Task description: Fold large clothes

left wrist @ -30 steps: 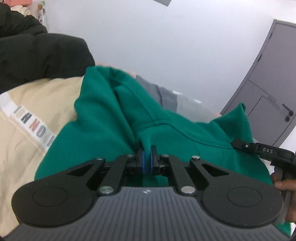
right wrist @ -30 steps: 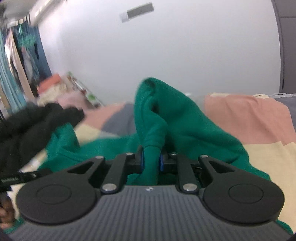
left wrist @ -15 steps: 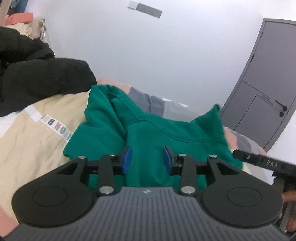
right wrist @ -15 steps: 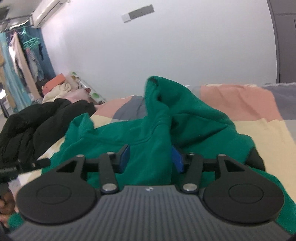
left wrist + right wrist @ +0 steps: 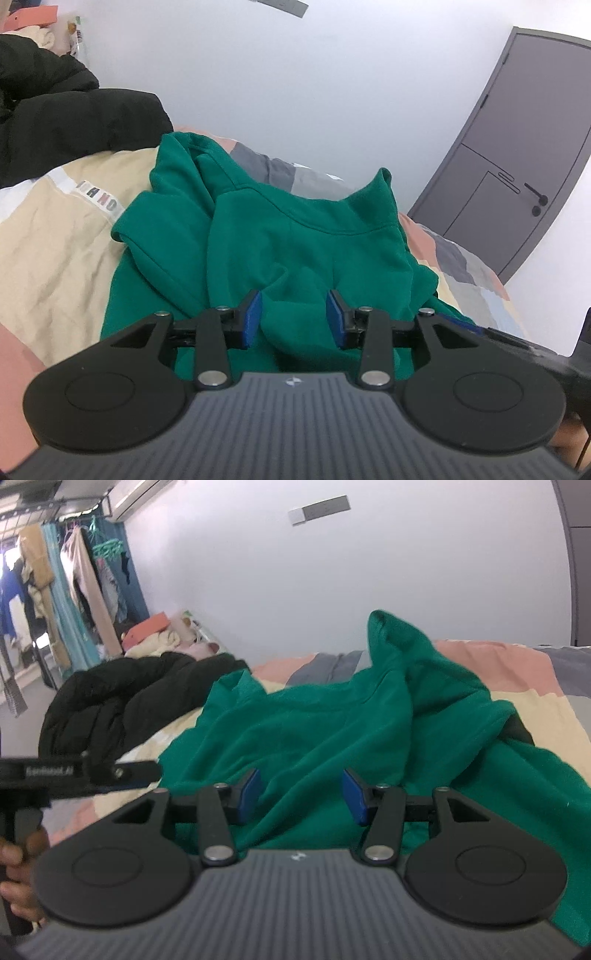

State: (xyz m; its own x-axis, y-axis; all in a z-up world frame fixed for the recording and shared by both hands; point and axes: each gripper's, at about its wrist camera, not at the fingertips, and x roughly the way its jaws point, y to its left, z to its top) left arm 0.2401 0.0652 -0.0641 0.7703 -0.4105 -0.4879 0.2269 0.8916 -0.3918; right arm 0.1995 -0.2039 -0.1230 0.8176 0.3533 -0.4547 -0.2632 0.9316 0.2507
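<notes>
Green hoodie (image 5: 295,243) being left rumpled on bed (image 5: 55,236); both grippers' jaws being held wide, empty, probably for regrasp.

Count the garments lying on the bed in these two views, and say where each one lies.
2. The green sweatshirt lies spread in the middle of the bed, before both open grippers. The black jacket lies heaped at its far left. Others may be hidden beneath.
</notes>
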